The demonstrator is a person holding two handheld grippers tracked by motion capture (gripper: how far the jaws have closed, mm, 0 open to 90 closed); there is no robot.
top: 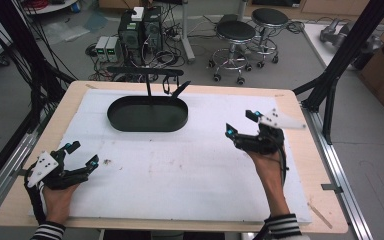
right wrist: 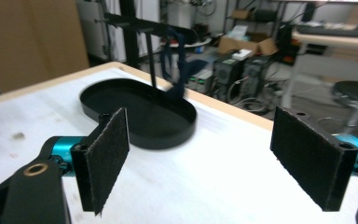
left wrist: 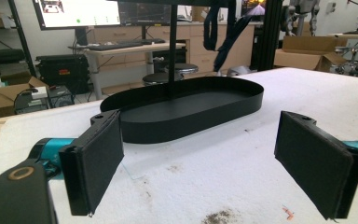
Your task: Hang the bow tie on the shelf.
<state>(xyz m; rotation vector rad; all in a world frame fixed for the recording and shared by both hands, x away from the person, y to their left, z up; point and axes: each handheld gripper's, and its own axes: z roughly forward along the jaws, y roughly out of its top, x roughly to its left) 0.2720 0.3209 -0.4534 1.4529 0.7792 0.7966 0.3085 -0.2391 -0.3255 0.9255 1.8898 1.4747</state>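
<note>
A black oval tray (top: pixel 130 128) lies on the far middle of the white mat. A thin black post (top: pixel 148 90) rises from it and carries a crossbar, from which a dark blue strap (top: pixel 179 90) hangs. My left gripper (top: pixel 84 152) rests at the near left, open and holding nothing. In the left gripper view the tray (left wrist: pixel 191 123) and strap (left wrist: pixel 214 32) lie ahead of its wide-apart jaws (left wrist: pixel 200 163). My right gripper (top: pixel 239 123) hovers at the right of the mat, open and holding nothing. In the right gripper view its jaws (right wrist: pixel 200 154) point toward the tray (right wrist: pixel 140 112) and strap (right wrist: pixel 175 65).
The white mat (top: pixel 190 170) covers most of the wooden table (top: pixel 310 165) and has small brown stains (top: pixel 107 161) near my left gripper. Black frame struts (top: pixel 340 60) stand at the table's right. Stools (top: pixel 235 35) and computer cases (top: pixel 140 30) sit on the floor beyond.
</note>
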